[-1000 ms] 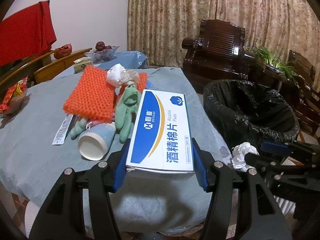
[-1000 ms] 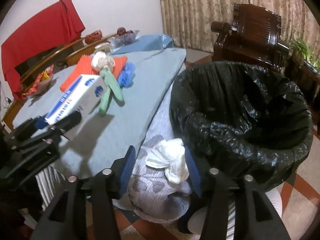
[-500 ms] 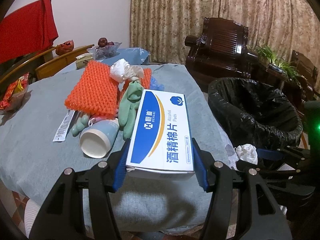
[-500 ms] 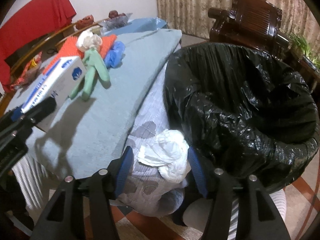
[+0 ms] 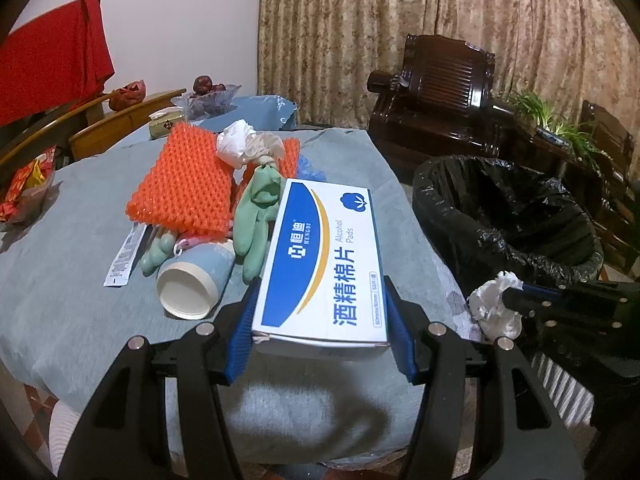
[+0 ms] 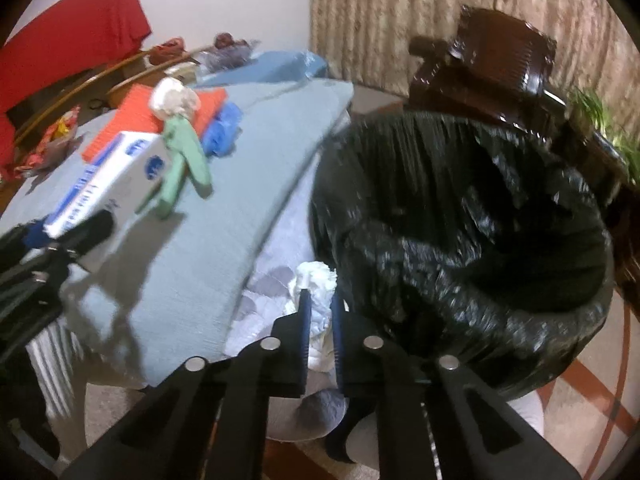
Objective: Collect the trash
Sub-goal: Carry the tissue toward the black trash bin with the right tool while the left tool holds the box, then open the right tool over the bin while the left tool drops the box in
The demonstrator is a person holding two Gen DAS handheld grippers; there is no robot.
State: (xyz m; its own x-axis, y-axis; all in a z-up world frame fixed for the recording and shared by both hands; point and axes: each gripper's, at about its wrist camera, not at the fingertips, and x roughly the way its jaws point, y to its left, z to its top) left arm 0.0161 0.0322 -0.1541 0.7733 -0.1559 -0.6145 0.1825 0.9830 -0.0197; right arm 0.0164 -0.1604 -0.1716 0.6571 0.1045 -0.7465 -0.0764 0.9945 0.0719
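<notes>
Grey-blue cloth covers the desk [image 5: 72, 320] where your trash waits: at far left a snack packet [image 5: 24, 184], then a white paper strip [image 5: 126, 254], an orange mesh pad [image 5: 184, 188] and a paper cup [image 5: 192, 284] lying on its side with its mouth toward the camera. A green glove [image 5: 256, 216] trails down from a knotted wad of white and beige plastic [image 5: 244, 146], and a blue glove [image 6: 222, 130] lies just beside it in the right wrist view.

Centre frame, your left gripper [image 5: 320, 340] clasps the alcohol pad box [image 5: 324, 264] by its two long sides, blue pads flat against the cardboard, the box raised over the desk's near edge.

Further right, your right gripper [image 6: 319, 312] has its jaws clenched tight on a crumpled white tissue [image 6: 314, 280], which bulges out above and below the pads. It hangs off the desk's edge, just beside the rim of the black-lined trash bin [image 6: 460, 240]. Behind the bin stand a dark wooden armchair [image 5: 444, 92] and a patterned curtain [image 5: 400, 20].
</notes>
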